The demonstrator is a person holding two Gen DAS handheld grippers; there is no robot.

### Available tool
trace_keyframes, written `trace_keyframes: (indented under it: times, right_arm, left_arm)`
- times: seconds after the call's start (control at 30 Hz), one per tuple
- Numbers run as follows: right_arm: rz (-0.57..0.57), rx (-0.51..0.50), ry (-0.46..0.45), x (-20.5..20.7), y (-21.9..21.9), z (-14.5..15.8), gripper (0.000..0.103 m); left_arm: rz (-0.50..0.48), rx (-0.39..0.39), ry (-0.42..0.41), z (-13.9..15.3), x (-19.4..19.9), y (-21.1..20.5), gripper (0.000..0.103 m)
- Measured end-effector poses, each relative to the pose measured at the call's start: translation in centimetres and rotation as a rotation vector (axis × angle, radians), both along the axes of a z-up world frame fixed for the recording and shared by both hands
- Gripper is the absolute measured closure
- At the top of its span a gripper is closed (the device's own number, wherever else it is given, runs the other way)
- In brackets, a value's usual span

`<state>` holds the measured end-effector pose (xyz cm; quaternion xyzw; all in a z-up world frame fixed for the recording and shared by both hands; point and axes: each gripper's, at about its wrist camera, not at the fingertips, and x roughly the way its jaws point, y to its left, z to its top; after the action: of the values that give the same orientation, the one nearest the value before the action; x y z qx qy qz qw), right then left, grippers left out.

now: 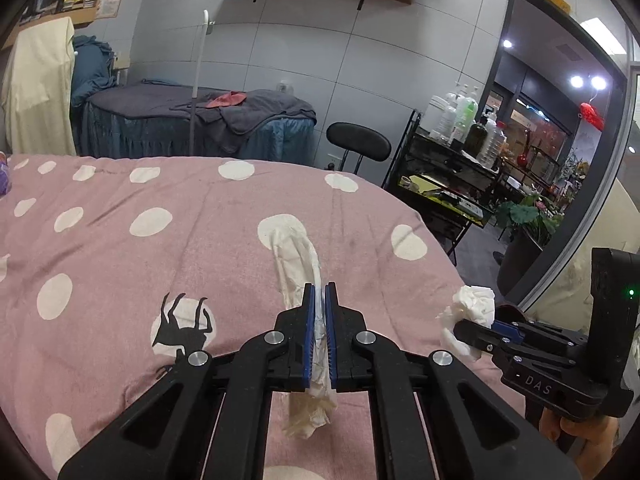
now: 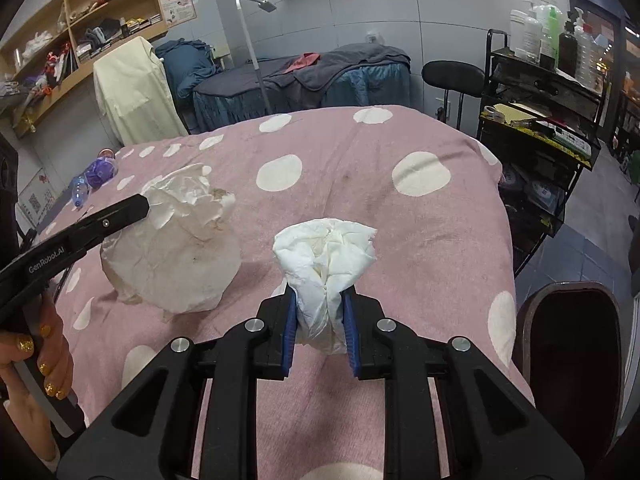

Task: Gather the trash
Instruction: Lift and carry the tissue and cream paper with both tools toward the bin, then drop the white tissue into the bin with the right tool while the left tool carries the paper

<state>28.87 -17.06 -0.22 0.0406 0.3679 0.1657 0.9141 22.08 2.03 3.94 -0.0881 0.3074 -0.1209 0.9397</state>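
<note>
The left gripper [image 1: 319,292] is clamped on a stained tissue [image 1: 298,264] hanging above the pink spotted bedcover [image 1: 120,248]. The right gripper [image 2: 319,294] is closed around a crumpled white tissue [image 2: 326,252] over the same bed. A dark bin [image 2: 572,344], probably for trash, stands just beside the bed's right edge.

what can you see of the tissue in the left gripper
The stained tissue is a large, crumpled sheet of thin white paper with brownish marks. The left gripper is shut on one edge, so it hangs in loose folds, seemingly just above the pink polka-dot bedspread. Edge-on, it looks like a narrow strip.
</note>
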Motion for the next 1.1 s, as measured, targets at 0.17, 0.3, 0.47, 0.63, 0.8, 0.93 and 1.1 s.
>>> trace_keyframes:
  times: [0.17, 0.3, 0.47, 0.63, 0.8, 0.93, 1.1]
  right_arm:
    - [-0.024, 0.004, -0.041, -2.5, -1.2, 0.8, 0.082]
    - [-0.048, 0.02, -0.067, -4.2, -2.5, 1.3, 0.082]
    - [-0.111, 0.029, -0.095, -6.2, -4.9, 1.6, 0.082]
    - [-0.192, 0.043, -0.105, -7.8, -8.0, 1.4, 0.082]
    - [-0.3, 0.042, -0.094, -9.2, -12.1, 0.6, 0.082]
    - [-0.393, 0.031, -0.065, -10.1, -15.4, -0.7, 0.082]
    - [-0.492, 0.028, -0.002, -10.4, -19.2, -3.0, 0.082]
  left_arm:
    - [-0.03, -0.01, -0.025, 0.4, -1.8, -1.1, 0.098]
    - [-0.056, -0.028, -0.051, 1.0, -3.1, -2.0, 0.099]
    - [-0.09, -0.042, -0.092, 1.9, -4.8, -3.6, 0.099]
    - [-0.128, -0.063, -0.119, 2.5, -5.9, -5.5, 0.099]
    - [-0.175, -0.073, -0.133, 2.7, -6.4, -7.7, 0.099]
    - [-0.215, -0.08, -0.133, 2.7, -6.3, -9.6, 0.099]
    - [-0.265, -0.078, -0.13, 2.7, -6.1, -11.9, 0.099]
